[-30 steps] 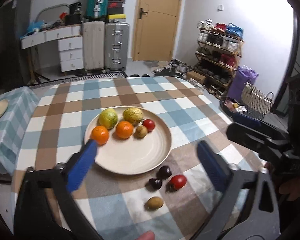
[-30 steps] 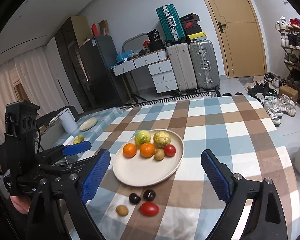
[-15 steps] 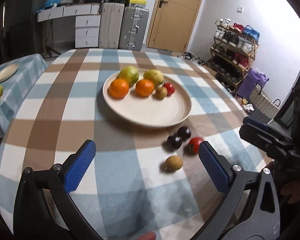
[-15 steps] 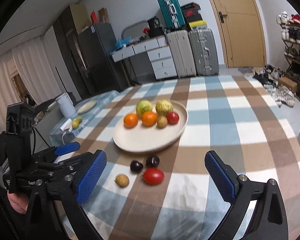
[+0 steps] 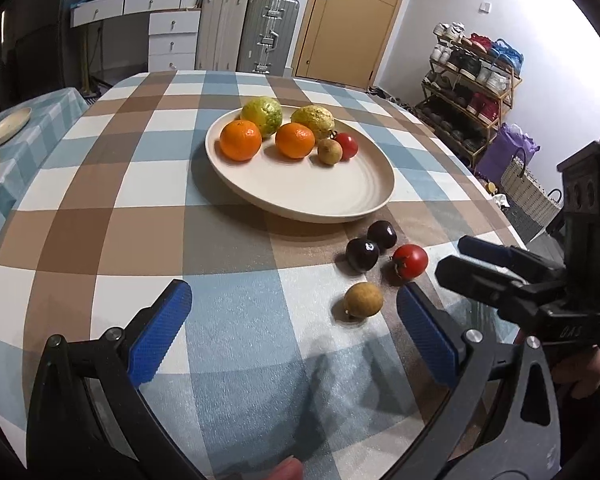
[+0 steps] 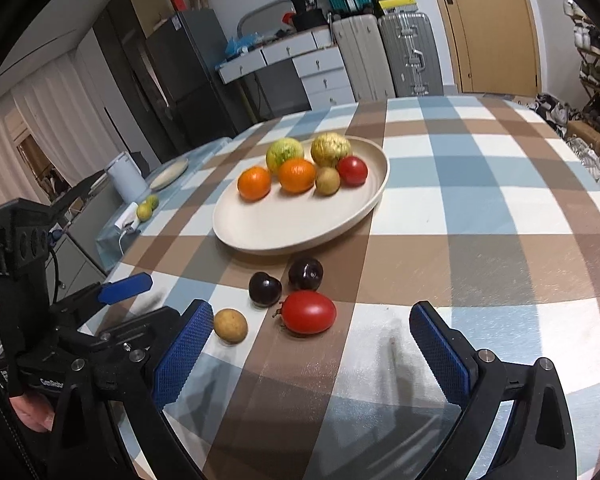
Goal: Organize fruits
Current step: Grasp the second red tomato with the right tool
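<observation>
Left gripper (image 5: 294,330): fingers spread wide, empty.
Right gripper (image 6: 312,350): wide, empty.
Right view only: white kettle (image 6: 126,178).
Loose fruit: glossy tomato (image 6: 309,312), near the smooth round plate (image 6: 300,224).

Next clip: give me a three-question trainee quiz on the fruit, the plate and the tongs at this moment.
1. True or false: the red tomato near the right tongs lies on the plate.
2. How many fruits lie on the tablecloth outside the plate?
3. Which sits nearest the left tongs: A) an orange, B) the small tan fruit, C) a dark plum?

Key: 1. False, it lies on the cloth. 2. Four. 3. B. Both tongs are open and empty.
</observation>
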A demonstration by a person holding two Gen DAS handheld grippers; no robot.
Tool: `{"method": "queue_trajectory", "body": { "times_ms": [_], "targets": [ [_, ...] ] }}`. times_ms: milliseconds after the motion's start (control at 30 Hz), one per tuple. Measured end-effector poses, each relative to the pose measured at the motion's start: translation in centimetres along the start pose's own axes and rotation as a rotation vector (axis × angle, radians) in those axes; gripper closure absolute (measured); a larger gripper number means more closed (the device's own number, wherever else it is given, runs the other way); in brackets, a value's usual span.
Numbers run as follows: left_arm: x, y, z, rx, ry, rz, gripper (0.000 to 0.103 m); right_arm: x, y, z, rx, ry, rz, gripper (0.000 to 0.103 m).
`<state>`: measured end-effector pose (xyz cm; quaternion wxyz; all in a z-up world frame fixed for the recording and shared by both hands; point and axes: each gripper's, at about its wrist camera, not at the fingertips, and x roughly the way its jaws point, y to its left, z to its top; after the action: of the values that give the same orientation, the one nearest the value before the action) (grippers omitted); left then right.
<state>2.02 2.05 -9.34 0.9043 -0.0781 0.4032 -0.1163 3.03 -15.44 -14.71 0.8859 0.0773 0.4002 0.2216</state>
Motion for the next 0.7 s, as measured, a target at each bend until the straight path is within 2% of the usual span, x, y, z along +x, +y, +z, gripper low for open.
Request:
{"method": "queue_trajectory", "body": {
  "times_ms": [233,333,367,467,533,633,700],
  "targets": [
    [0.0,0.0,0.7,0.028,0.005,-0.016,0.001,1.0,-0.5,0.5,0.032,0.010,0.003,0.002],
    [0.0,0.0,1.0,0.033,0.006,-0.023,0.001,1.3,-0.7,0.6,0.066,0.015,0.036,0.003],
    [0.1,0.0,1.0,0.030,0.007,-0.025,0.001,1.5,-0.8,0.7,0.072,0.020,0.043,0.005],
    [0.4,0.2,1.0,0.020,0.015,-0.029,0.001,2.1,-0.5,0.8,0.057,0.044,0.035,0.023],
    [0.5,0.3,1.0,0.015,0.018,-0.031,0.001,2.3,-0.3,0.7,0.048,0.057,0.028,0.026],
    [0.6,0.3,0.9,0.015,0.021,-0.031,0.001,2.3,0.0,0.6,0.033,0.064,0.037,0.036],
    [0.8,0.4,0.9,0.016,0.028,-0.032,0.001,2.5,0.3,0.6,0.018,0.075,0.022,0.047]
  ]
}}
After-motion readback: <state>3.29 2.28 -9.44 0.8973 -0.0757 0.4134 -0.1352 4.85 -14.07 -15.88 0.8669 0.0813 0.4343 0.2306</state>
